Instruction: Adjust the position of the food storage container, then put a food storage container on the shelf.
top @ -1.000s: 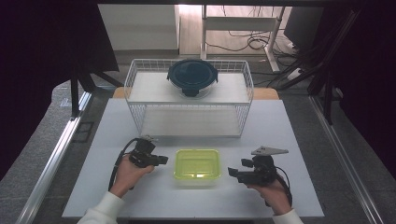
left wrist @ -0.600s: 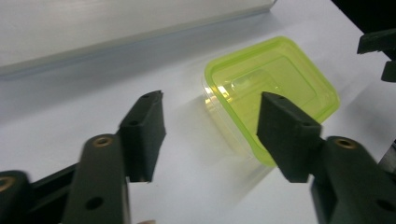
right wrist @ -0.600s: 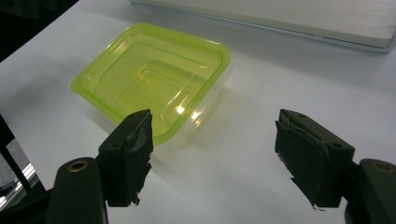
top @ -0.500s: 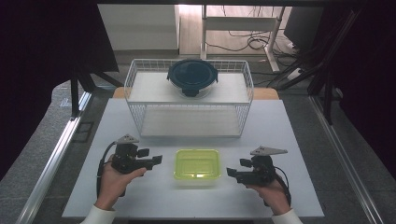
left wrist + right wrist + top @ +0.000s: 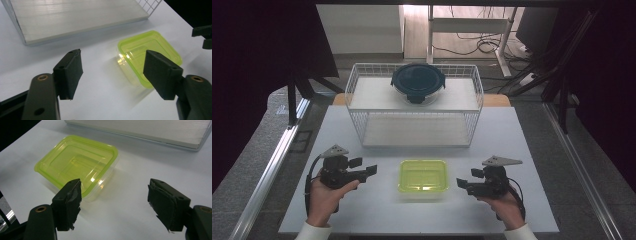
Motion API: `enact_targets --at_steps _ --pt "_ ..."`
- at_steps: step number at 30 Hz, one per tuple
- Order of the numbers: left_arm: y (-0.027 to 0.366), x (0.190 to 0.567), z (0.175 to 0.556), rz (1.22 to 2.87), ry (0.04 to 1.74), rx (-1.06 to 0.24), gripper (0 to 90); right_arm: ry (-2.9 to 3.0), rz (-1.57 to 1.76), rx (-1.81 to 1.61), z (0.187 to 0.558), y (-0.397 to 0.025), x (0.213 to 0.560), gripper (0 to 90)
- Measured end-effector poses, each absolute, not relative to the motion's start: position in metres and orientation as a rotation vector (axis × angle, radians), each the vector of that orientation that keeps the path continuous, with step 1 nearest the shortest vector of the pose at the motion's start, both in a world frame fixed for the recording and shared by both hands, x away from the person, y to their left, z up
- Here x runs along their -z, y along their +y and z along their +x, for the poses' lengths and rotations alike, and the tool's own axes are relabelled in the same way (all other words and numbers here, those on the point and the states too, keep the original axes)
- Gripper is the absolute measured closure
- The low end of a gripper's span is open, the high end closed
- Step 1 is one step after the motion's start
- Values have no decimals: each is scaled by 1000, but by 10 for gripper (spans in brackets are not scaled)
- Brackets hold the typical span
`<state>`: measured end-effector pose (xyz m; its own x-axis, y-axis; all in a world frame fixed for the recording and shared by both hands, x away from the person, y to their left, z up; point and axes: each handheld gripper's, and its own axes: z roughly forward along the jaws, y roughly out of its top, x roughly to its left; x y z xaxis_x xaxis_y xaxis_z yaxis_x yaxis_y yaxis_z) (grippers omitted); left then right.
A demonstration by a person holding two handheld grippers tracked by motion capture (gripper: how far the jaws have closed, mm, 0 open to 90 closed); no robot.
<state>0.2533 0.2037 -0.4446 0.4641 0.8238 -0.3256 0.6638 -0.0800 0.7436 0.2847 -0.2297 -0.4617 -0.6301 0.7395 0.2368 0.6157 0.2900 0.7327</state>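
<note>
A yellow-green lidded plastic box (image 5: 423,176) sits at the front middle of the white table (image 5: 512,135). My left gripper (image 5: 364,166) is held to its left, pointing at it, jaws wide open with nothing between them. In the left gripper view (image 5: 113,56) the box (image 5: 147,55) lies ahead to the right. My right gripper (image 5: 468,178) is held just right of the box, also open and not holding anything. In the right gripper view (image 5: 114,185) the box (image 5: 77,162) lies ahead to the left, close to the left jaw. Neither gripper touches the box.
A white wire rack (image 5: 414,117) stands behind the box, with a round dark-blue lidded container (image 5: 418,82) on its top shelf. Its lower shelf (image 5: 75,17) is bare. The other gripper's jaws (image 5: 202,35) show at the right edge of the left gripper view.
My left gripper has drawn back to the left, away from the yellow-green box. The right gripper and the box have stayed put.
</note>
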Motion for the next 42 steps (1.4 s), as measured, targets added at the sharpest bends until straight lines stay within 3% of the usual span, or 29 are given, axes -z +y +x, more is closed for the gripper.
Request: enact_targets --at_steps 7,17,30,42 --pt "204 448 254 1818 1279 -186 213 2385 1284 -1257 286 -230 459 265" --pt "199 460 260 1841 1296 -109 213 2377 1321 -1271 290 -224 461 239" --pt "184 467 267 1873 1232 -36 299 2440 1334 -1321 304 -206 455 286" --pt "172 486 290 1770 1296 96 322 2481 1498 -1397 326 -193 472 332"
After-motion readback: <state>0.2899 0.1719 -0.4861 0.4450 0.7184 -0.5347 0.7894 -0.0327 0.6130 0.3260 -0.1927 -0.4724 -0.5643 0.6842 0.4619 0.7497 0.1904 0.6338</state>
